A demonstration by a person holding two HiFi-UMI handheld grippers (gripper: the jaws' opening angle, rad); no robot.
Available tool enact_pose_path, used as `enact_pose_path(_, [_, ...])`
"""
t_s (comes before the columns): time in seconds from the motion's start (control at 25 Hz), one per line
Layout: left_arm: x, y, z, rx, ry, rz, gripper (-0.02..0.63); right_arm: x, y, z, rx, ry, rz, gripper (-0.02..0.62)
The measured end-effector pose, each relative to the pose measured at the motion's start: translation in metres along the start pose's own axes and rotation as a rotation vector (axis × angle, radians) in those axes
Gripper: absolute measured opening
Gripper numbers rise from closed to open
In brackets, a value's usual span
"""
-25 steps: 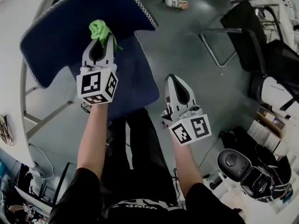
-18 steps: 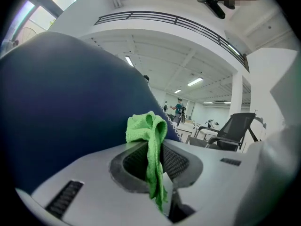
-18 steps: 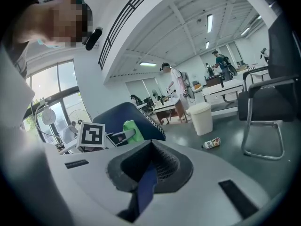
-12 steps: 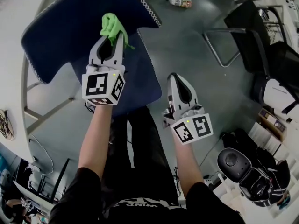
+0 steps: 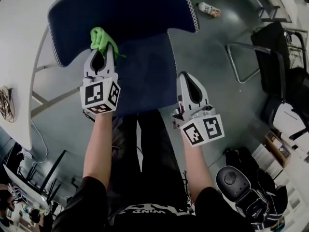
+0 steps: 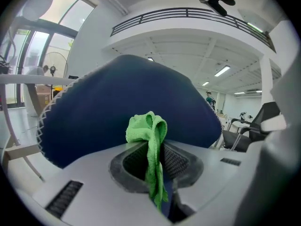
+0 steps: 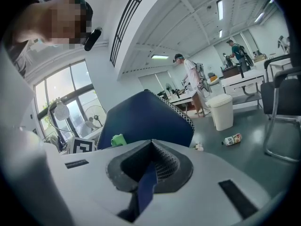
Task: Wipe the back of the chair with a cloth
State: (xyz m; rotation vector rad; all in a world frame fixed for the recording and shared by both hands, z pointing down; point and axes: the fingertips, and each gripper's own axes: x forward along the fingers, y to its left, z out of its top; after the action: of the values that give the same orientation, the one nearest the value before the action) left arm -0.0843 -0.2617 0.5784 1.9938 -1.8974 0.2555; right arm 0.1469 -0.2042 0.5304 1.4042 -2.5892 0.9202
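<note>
At 11 o'clock from the person's lap, the left claw pinches a green cloth, held up before the navy chair back. At 1 o'clock, the right claw is pressed together, empty, beside the seat.

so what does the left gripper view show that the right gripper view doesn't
Only the left gripper view: the green cloth pinched between the jaws of the left gripper, its tail hanging down between them.

Only the right gripper view: the right gripper, jaws together on nothing, plus a bottle lying on the floor, a white bin and a person standing.

Both: the blue chair back, and the cloth, though the right gripper view shows only a small green bit of it against the chair back.
</note>
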Motion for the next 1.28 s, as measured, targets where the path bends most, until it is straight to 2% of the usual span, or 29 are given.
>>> enact_pose_path(0.24, [-0.021,0.056,-0.021,0.016,0.026,0.107,0.057,0.023,0.022,-0.013,-0.018,0.040,0.058,-0.009])
enact_pose_path(0.48, [-0.027,0.079,-0.050,0.000,0.055,0.151,0.057,0.035,0.029,-0.024,-0.030,0.066,0.082,-0.008])
enact_pose_path(0.92, [0.017,0.063,-0.074,-0.005,0.074,0.093,0.057,0.031,0.011,-0.037,-0.011,0.070,0.028,-0.008])
enact_pose_path(1.28, [0.057,0.003,-0.099,0.001,0.102,-0.015,0.057,0.002,-0.029,-0.039,0.021,0.037,-0.069,-0.008])
